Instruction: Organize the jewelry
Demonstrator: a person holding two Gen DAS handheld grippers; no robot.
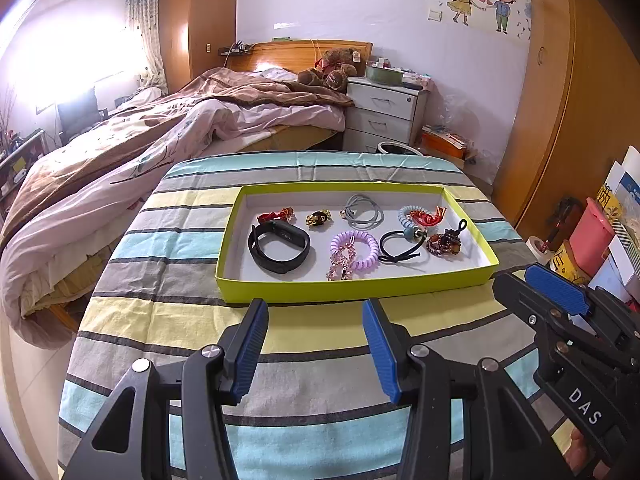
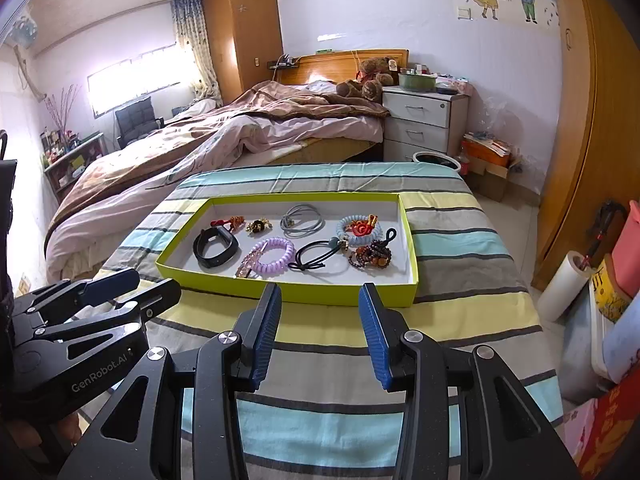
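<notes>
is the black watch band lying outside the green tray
No, the black watch band lies inside the green tray, at its left end beside the purple coil hair tie.

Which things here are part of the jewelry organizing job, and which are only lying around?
For the job: green tray, black wristband, purple coil tie, grey hair ties, beaded bracelet.

Lying about: teddy bear, paper roll, striped cloth.
</notes>
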